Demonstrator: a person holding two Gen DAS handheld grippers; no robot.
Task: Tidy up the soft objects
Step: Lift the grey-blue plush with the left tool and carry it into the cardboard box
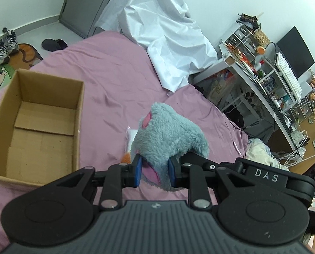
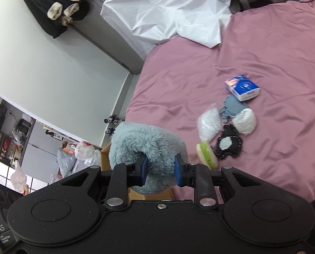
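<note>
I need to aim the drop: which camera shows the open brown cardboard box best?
The left wrist view: the open brown cardboard box sits on the pink bedsheet, empty inside, all walls visible. The right wrist view shows only a cardboard sliver, mostly hidden behind the fluffy blue-grey plush toy.

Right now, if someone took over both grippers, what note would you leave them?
Left gripper: shut on the plush toy.
Right gripper: shut on the same plush toy, which hangs above the bed.
Box: open on the bed, nothing visible inside.
Done: toy picked up.
Left: toy into the box, presumably; then the tissue pack, white bags, dark pouch and green-and-cream toy on the bed.
</note>
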